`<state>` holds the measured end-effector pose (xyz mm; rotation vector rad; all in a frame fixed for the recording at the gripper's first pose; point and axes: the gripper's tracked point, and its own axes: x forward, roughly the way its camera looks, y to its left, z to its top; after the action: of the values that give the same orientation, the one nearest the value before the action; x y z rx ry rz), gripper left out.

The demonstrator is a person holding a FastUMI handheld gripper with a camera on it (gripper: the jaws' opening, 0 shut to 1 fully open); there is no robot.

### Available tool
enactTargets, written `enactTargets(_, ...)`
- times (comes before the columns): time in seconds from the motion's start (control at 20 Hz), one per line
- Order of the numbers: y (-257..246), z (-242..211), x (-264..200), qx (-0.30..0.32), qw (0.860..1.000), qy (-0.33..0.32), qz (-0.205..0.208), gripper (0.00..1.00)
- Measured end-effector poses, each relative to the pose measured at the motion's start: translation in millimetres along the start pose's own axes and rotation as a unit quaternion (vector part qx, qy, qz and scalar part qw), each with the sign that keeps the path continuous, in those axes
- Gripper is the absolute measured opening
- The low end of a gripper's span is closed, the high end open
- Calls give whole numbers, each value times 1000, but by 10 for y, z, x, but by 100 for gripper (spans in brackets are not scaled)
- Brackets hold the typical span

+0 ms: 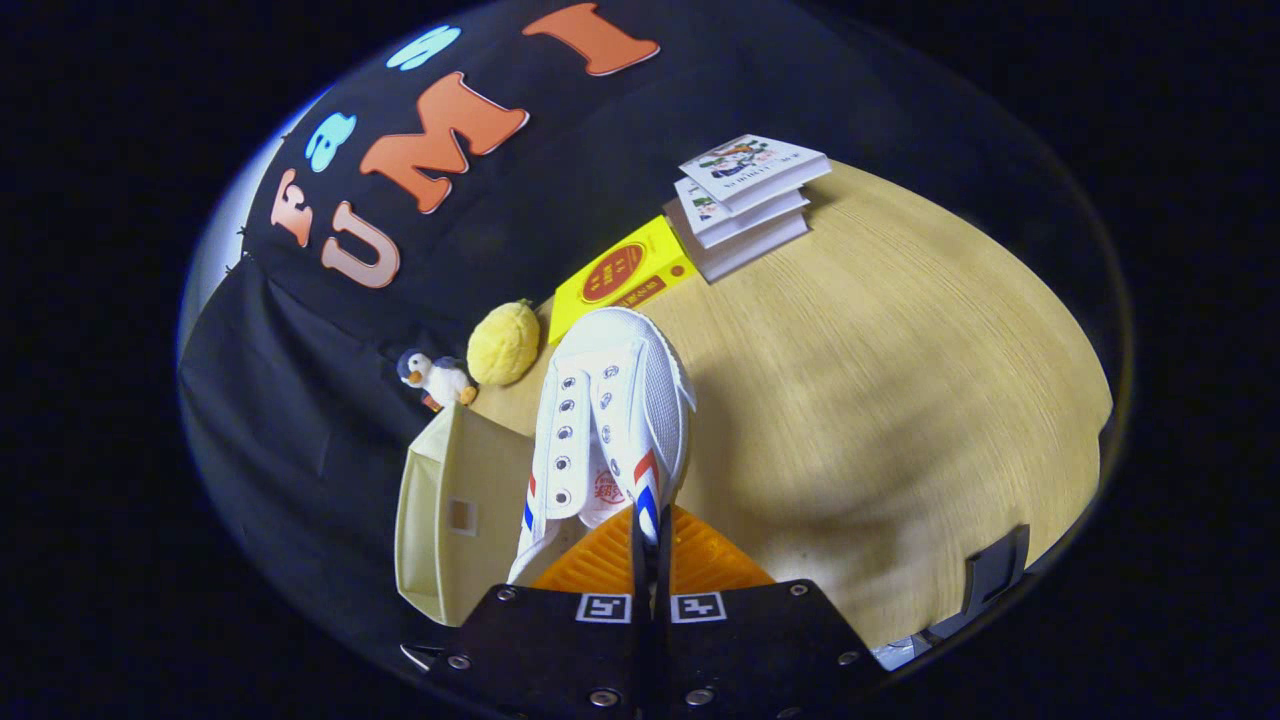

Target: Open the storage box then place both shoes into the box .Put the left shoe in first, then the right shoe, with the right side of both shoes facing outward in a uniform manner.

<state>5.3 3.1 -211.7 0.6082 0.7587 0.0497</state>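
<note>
Shoe [610,420], white, toe at 12 o'clock, pinched by its side wall in near-closed gripper [650,545], likely held aloft for carrying, with cream box [455,520] open at 9 o'clock to receive it.

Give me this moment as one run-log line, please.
gripper: shut on shoe | shoe: lifted over table | box: open, beside shoe

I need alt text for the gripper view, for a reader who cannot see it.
The gripper, shut on the side of a white shoe, holds it above a wooden table. An open cream storage box sits beside the shoe; beyond it are a plush penguin, a yellow ball and stacked books.
</note>
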Motion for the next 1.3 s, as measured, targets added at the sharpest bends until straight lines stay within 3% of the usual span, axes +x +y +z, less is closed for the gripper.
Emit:
enactTargets(0.4,1351,-74,-74,-42,998,-17,31,0)
enactTargets(0.6,1802,-315,96,-75,997,-12,18,0)
enactTargets(0.85,1944,-652,405,-110,993,4,-31,0)
enactTargets(1.3,1653,-948,692,-150,977,22,-150,0)
